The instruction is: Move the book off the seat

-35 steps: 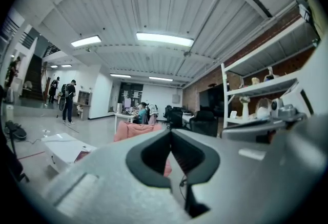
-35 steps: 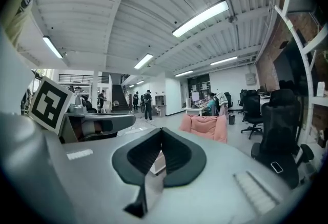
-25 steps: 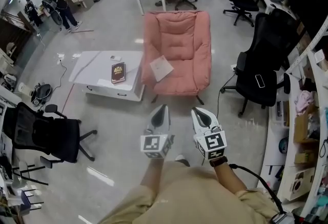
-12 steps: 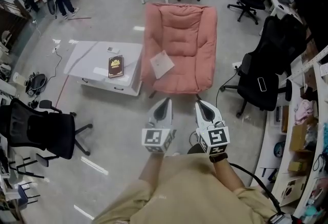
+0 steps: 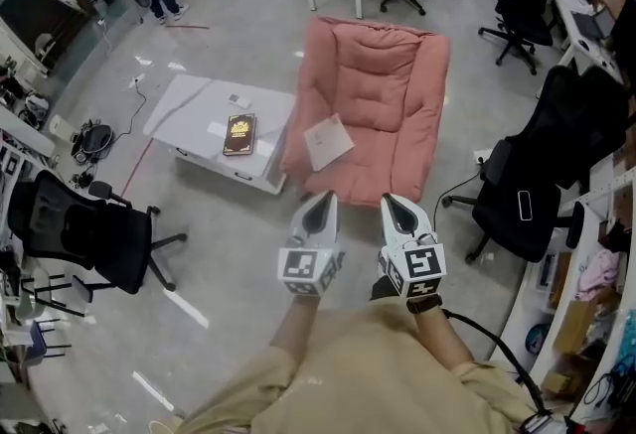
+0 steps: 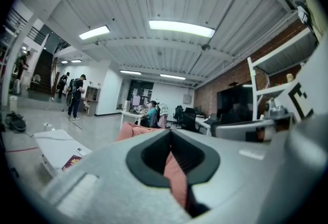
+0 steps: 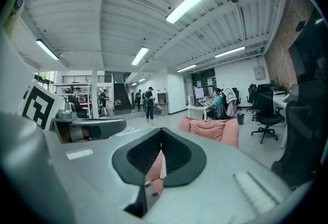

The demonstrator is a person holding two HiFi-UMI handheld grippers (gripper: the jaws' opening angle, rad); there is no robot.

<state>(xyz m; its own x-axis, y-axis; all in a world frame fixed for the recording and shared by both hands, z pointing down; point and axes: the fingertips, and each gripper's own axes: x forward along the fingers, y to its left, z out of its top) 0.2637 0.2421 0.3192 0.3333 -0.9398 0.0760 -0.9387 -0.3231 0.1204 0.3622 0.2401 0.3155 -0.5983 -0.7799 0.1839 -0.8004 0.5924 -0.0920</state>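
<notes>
Left gripper [image 5: 320, 198] and right gripper [image 5: 396, 200] closed tight, empty, short of the pink armchair [image 5: 383, 84]
I hold both side by side at waist height, tips toward the chair. The pale book [image 5: 328, 141] lies flat on its seat, corners skewed; near square, long axis unclear.

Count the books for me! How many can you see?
2. A white book lies on the seat of the pink armchair. A brown book lies on the white low table beside it. The far desks might hide more.
</notes>
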